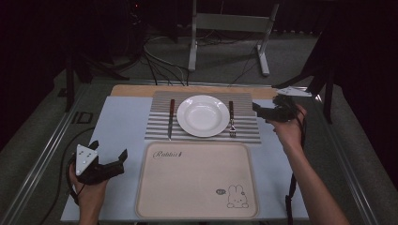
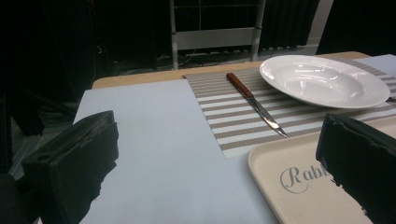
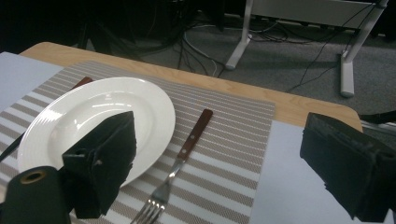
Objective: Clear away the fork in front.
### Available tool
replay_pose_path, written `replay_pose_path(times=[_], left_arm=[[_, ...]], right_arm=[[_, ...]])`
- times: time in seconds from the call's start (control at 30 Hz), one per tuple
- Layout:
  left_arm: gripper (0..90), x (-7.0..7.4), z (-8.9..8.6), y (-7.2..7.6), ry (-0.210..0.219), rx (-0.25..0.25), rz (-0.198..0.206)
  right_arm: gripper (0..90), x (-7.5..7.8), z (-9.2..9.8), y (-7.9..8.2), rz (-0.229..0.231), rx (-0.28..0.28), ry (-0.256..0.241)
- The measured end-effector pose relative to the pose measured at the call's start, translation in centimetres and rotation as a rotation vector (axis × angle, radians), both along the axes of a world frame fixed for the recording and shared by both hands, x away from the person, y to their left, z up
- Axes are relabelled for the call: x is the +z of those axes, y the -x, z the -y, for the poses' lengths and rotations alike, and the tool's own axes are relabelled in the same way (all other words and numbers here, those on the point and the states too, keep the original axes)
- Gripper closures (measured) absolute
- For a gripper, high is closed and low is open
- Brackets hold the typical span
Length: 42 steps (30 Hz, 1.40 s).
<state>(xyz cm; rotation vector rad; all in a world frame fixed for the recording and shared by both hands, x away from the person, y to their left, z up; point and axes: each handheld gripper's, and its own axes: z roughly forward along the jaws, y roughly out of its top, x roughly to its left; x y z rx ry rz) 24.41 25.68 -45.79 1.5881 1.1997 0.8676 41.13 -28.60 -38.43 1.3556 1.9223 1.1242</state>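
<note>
Gleaming white plate [image 1: 203, 115] — between knife [image 1: 171, 118] and fork [image 1: 231, 119].

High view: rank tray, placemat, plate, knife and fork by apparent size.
1. Tray
2. Striped placemat, close behind the tray and partly covered
3. Plate
4. Knife
5. Fork, slightly shorter than the knife

White plate [image 1: 203, 115] sat centred on a striped placemat [image 1: 202, 133], ahead of both grippers. Knife [image 1: 171, 118] with a red-brown handle lay just beside the plate toward the left gripper; fork [image 1: 231, 119] lay on the side nearer the right gripper, tines toward the person. Beige tray [image 1: 197, 180] with a rabbit drawing lay between the grippers, on a pale blue sheet [image 1: 119, 129] over the wooden table [image 1: 133, 90].
</note>
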Motion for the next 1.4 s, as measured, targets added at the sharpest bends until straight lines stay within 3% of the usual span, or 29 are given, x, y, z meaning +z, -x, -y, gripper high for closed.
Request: replay_pose_path(times=[0.5, 0.77, 1.07, 1.4], left_arm=[[0.0, 0.0, -0.1, -0.1, 0.001, 0.002, 0.001], [0.0, 0.0, -0.2, -0.1, 0.004, 0.006, 0.002], [0.0, 0.0, -0.4, 0.0, 0.006, 0.007, 0.003], [0.0, -0.1, -0.4, -0.1, 0.004, 0.008, 0.003]], right_arm=[[10.6, -1.3, -1.7, -2.9, -0.029, -0.007, 0.016], [10.7, -3.4, -2.8, -4.6, -0.062, -0.019, 0.034], [10.8, -6.5, -3.9, -5.9, -0.133, -0.040, 0.010], [10.9, -8.7, -4.9, -7.2, -0.179, -0.052, 0.011]])
